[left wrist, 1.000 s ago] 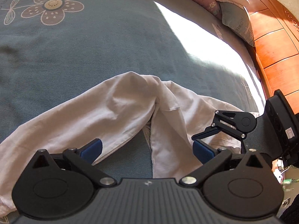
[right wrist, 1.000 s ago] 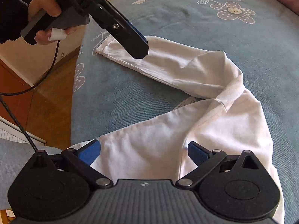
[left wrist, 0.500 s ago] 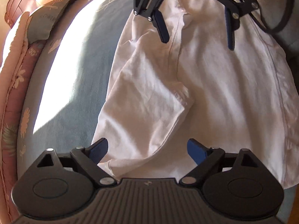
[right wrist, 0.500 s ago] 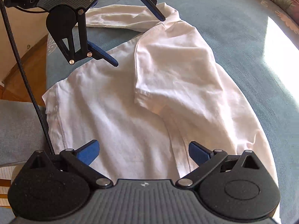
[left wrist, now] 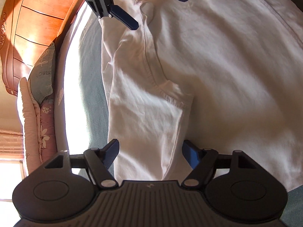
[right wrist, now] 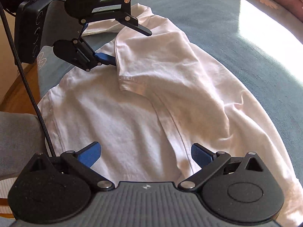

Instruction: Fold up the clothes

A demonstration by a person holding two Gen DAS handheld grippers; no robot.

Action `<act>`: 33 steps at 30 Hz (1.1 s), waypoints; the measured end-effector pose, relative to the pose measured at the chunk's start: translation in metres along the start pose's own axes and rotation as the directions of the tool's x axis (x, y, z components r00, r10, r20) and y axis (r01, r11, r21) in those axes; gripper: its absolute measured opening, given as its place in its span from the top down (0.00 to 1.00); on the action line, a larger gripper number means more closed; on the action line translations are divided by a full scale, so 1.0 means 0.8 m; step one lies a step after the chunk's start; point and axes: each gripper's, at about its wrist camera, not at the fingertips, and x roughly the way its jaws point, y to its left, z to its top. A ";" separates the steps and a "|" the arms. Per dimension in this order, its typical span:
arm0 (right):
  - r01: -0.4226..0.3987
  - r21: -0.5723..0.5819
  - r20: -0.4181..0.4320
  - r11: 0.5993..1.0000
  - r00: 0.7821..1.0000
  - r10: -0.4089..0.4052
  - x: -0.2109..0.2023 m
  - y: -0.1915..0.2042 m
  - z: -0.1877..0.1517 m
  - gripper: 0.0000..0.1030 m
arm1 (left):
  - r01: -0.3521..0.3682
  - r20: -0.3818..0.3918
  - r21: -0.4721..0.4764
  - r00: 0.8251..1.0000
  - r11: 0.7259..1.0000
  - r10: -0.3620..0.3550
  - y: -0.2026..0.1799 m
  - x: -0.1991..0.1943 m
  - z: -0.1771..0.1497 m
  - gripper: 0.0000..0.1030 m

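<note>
White T-shirt (right wrist: 144, 113) lies spread on the blue-grey bed (right wrist: 236, 43), one short sleeve (right wrist: 151, 64) folded inward over the body panel. The step in hand looks like taking the sleeve side to carry a lengthwise fold across.

The left tongs (right wrist: 130, 45) straddle the sleeve's hemmed edge near the shoulder; their jaws are closing, with the cloth between them, but the pads do not yet seem to press on it. The right tongs (right wrist: 145, 154) hang over the lower body with jaws wide apart, gripping nothing; a side seam runs between them.

To do this well, I judge each pair should pinch all layers at the folded edge, not just the top one, so the sleeve stays tucked. Both should bite on the same long line, then lift and travel together; uneven lifting would skew the fold. Thin cotton slips and bunches easily, so a firm, deep bite helps.

A pillow (left wrist: 42, 79) and wooden headboard (left wrist: 36, 26) sit beyond, well apart from the shirt.
</note>
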 end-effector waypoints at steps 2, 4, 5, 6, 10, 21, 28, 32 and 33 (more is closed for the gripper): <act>-0.001 -0.004 -0.002 1.000 1.000 0.001 0.000 0.002 -0.002 0.00 | -0.035 -0.013 0.006 0.999 0.999 0.035 -0.007 0.006 0.003 0.27; 0.004 -0.012 -0.008 1.000 1.000 -0.004 0.000 0.004 -0.005 0.00 | -0.086 -0.013 0.018 0.996 0.996 0.086 -0.017 0.009 0.004 0.22; 0.005 -0.016 -0.013 1.000 1.000 -0.005 0.001 0.005 -0.006 0.00 | -0.120 -0.009 0.024 0.993 0.993 0.120 -0.022 0.010 0.004 0.19; 0.004 -0.015 -0.019 1.000 1.000 -0.004 0.001 0.006 -0.007 0.00 | -0.155 -0.007 0.027 0.988 0.987 0.156 -0.029 0.009 0.005 0.18; 0.004 0.002 -0.021 1.000 1.000 -0.004 0.002 0.006 -0.008 0.00 | -0.265 0.000 0.026 0.964 0.964 0.265 -0.050 0.005 0.007 0.16; -0.016 0.009 -0.020 1.000 1.000 0.017 0.001 0.014 -0.003 0.00 | -0.345 0.055 0.094 0.938 0.934 0.341 -0.045 0.018 0.015 0.14; 0.010 0.044 -0.023 0.999 1.000 -0.009 -0.020 0.019 -0.014 0.00 | -0.238 -0.022 0.144 0.970 0.960 0.244 -0.066 0.031 0.014 0.85; 0.090 0.063 -0.033 0.994 0.996 -0.088 -0.040 0.017 -0.031 0.00 | -0.221 -0.043 0.091 0.973 0.971 0.226 -0.066 0.036 0.016 0.99; 0.134 0.055 -0.036 0.989 0.991 -0.132 -0.044 0.016 -0.035 0.00 | -0.218 -0.047 0.074 0.974 0.973 0.222 -0.064 0.036 0.017 0.99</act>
